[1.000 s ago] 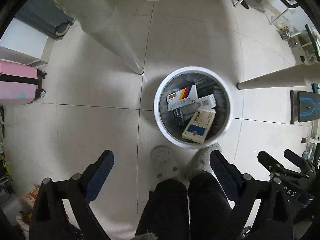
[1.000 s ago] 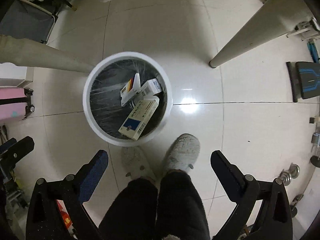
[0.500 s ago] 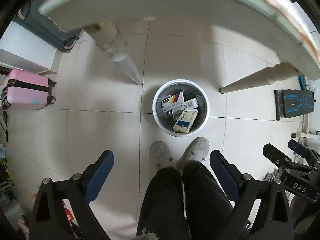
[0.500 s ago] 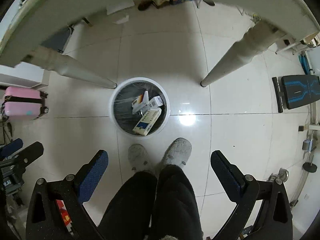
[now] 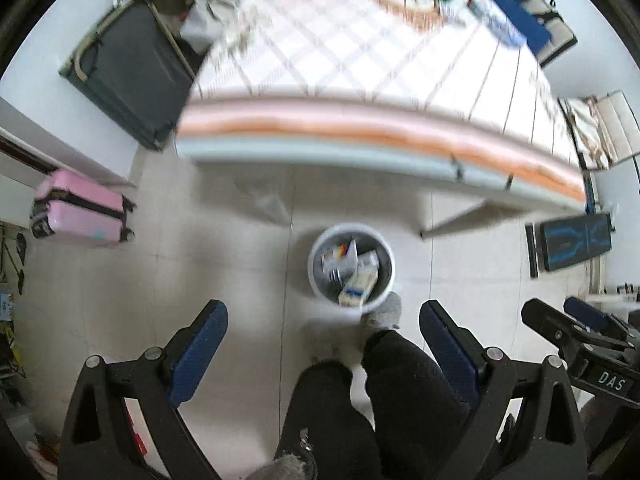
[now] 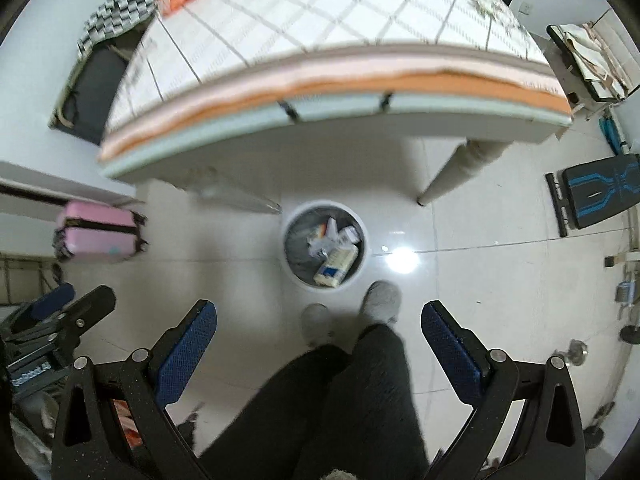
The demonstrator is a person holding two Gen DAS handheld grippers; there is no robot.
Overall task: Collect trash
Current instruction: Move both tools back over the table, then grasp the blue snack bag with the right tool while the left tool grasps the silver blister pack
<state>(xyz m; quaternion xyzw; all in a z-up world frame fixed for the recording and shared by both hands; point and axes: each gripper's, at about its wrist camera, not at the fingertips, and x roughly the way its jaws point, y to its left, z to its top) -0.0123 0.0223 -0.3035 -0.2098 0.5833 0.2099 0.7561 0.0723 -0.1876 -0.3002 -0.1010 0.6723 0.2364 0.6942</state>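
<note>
A white round trash bin (image 5: 316, 280) with a dark liner stands on the tiled floor below the table's near edge; it also shows in the right wrist view (image 6: 289, 256). Several medicine boxes (image 5: 356, 282) lie in it, also visible in the right wrist view (image 6: 335, 266). My left gripper (image 5: 324, 322) is open and empty, high above the floor. My right gripper (image 6: 319, 318) is open and empty at about the same height. Each gripper appears at the edge of the other's view.
A table with a checked cloth (image 5: 360, 64) and orange-striped edge (image 6: 320, 80) fills the top; small items sit at its far side. A pink suitcase (image 5: 80, 212) stands left. A black-and-blue bench (image 6: 596, 196) lies right. The person's legs and slippers (image 6: 378, 300) are beside the bin.
Both grippers have risen well above the bin, from under the table to above its top. The bin now looks small and the tabletop has come into view.
</note>
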